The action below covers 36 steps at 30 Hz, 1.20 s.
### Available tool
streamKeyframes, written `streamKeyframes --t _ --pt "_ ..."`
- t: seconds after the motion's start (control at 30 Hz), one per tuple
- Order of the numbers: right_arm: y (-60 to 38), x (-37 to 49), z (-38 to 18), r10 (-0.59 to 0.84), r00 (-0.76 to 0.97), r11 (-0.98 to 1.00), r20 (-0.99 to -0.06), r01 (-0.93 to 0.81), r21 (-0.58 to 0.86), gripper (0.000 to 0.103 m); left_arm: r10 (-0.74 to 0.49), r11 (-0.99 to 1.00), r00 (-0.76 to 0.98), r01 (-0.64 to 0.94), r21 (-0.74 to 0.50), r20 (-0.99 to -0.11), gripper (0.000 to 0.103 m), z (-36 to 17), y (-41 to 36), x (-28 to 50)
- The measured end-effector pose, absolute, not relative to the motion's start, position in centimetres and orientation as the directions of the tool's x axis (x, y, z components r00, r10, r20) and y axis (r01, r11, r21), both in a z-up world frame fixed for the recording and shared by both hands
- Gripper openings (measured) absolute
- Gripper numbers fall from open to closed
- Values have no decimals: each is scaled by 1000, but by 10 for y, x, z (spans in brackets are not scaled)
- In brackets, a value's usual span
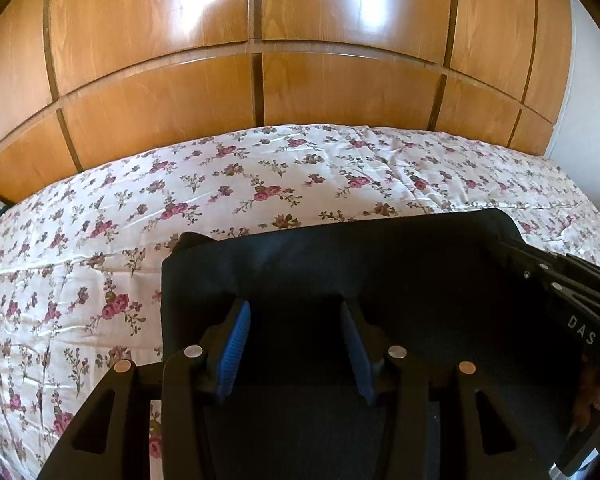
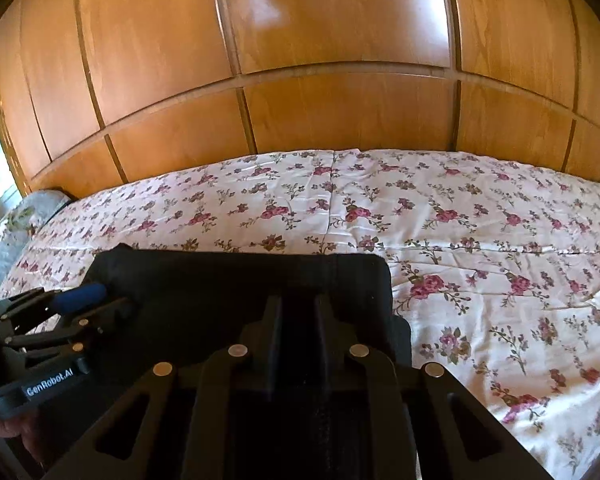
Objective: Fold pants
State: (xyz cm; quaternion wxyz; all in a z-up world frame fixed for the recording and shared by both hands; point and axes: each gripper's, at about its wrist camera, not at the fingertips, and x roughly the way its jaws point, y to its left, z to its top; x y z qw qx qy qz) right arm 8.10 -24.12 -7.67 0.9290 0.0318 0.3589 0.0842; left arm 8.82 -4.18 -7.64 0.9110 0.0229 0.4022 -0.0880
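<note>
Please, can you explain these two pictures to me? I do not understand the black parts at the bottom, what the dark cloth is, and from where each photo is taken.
A person holds one hand tool in each hand, and each tool has two fingers and its own wide-angle camera. One picture looks along the left gripper, the other along the right gripper. Each gripper also appears at the edge of the other's picture. The dark cloth is the pants, already folded to a compact shape on the floral bedsheet. The left fingers stand apart over the pants. The right fingers are nearly together, but whether they pinch cloth is unclear. Behind the bed is a wooden wardrobe.
</note>
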Motion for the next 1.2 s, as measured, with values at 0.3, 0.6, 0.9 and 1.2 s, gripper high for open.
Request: streamKeyframes --t 0.3,0.6,0.9,1.2 --pt "-247 46 -76 195 724 980 -662 -121 156 16 -92 981 701 184 55 -708 47 -76 -45 58" --pt "-244 -7 -62 169 743 986 -647 -121 118 28 -88 983 719 175 57 -689 54 -66 -44 6" --pt "-255 -41 -72 88 728 996 -680 -76 47 28 -110 989 694 149 -8 -711 54 -68 -35 -27" --pt "-274 -46 -83 106 693 994 -713 -45 104 28 -121 986 701 167 -4 -703 54 -69 -40 -51"
